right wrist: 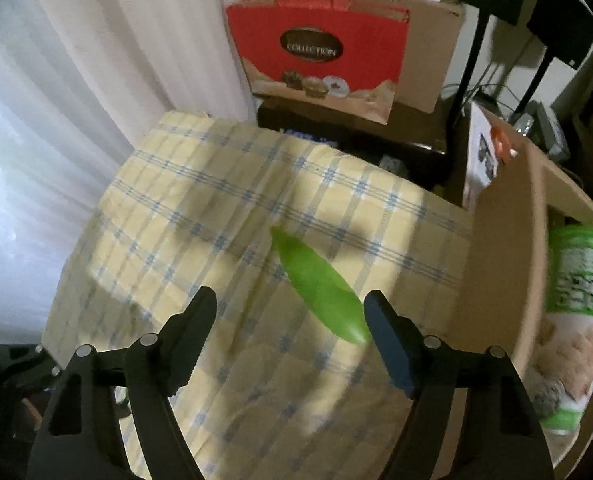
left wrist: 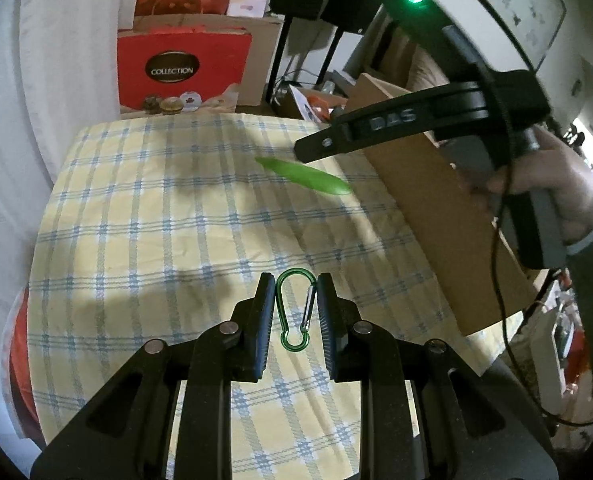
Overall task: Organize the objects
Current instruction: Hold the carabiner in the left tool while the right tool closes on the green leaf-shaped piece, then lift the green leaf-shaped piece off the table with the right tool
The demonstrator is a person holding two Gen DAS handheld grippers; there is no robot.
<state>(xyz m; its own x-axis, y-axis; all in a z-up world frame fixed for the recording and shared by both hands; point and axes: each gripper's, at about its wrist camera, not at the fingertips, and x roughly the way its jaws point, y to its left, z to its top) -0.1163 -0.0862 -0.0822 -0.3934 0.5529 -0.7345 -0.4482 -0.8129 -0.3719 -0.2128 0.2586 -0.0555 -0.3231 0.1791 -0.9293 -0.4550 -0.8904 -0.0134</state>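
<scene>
A green carabiner [left wrist: 295, 309] with a silver gate sits between the fingers of my left gripper [left wrist: 296, 283], which is shut on it just above the checked tablecloth [left wrist: 156, 220]. A green pea pod [left wrist: 304, 176] lies on the cloth farther back; it also shows in the right wrist view [right wrist: 320, 288]. My right gripper [right wrist: 290, 304] is open and empty, hovering above the pod, with its right finger near the pod's near end. The right gripper also shows from the side in the left wrist view [left wrist: 316, 148].
An open cardboard box [right wrist: 496, 264] stands at the table's right edge; it holds a green-labelled canister [right wrist: 576, 312]. It also shows in the left wrist view [left wrist: 436, 208]. A red "Collection" gift bag [left wrist: 180, 72] and more boxes stand behind the table. White curtains hang on the left.
</scene>
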